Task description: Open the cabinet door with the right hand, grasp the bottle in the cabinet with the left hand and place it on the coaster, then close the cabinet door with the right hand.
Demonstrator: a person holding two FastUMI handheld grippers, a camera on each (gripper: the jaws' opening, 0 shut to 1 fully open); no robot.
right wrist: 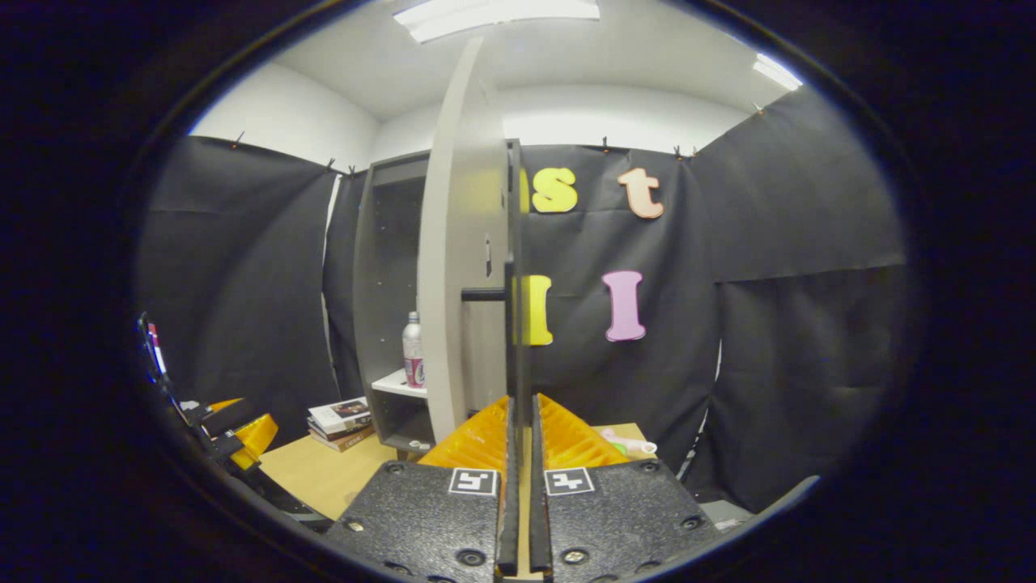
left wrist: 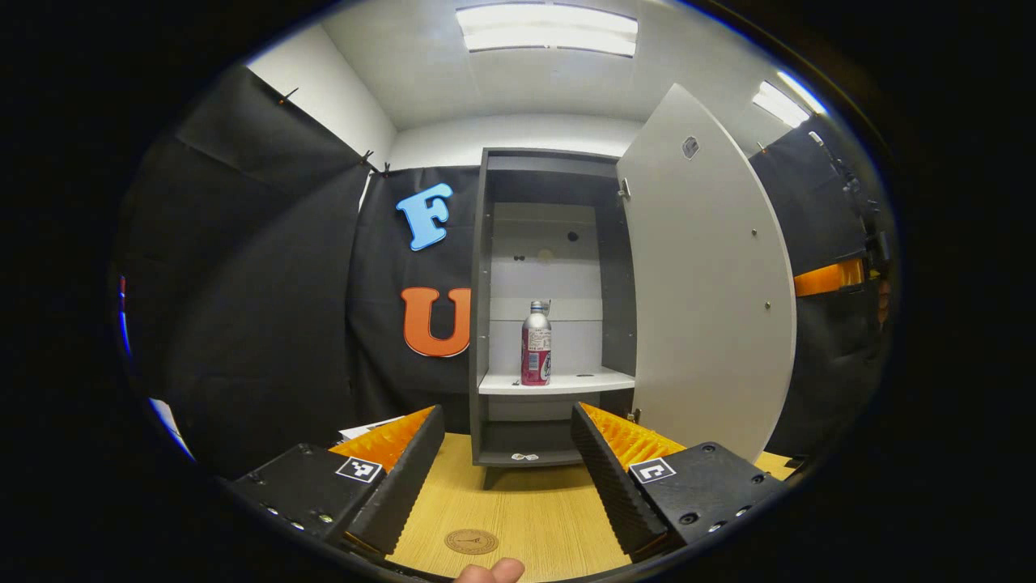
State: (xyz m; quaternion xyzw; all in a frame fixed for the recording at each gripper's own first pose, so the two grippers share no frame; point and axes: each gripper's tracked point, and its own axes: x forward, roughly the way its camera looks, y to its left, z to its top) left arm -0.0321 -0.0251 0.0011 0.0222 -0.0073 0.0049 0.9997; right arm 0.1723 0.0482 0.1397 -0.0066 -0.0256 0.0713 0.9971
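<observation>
The grey cabinet [left wrist: 486, 324] stands at the back of the wooden table with its door [left wrist: 704, 283] swung wide to the right. A silver bottle [left wrist: 536, 344] with a red label stands upright on the middle shelf. My left gripper [left wrist: 508, 414] is open, low over the table, well short of the cabinet and aimed at the bottle. A round brown coaster [left wrist: 471, 541] lies on the table between its fingers. In the right gripper view the door [right wrist: 461, 243] is seen edge-on, and my right gripper [right wrist: 520, 409] is shut on the lower end of its black bar handle [right wrist: 512, 324]. The bottle [right wrist: 413, 350] shows left of the door.
A stack of books [right wrist: 340, 421] lies on the table left of the cabinet. A small pink and green object [right wrist: 627, 443] sits near the table's right back edge. The left gripper [right wrist: 239, 429] shows far left. A person's fingertip [left wrist: 490, 572] peeks in below the coaster.
</observation>
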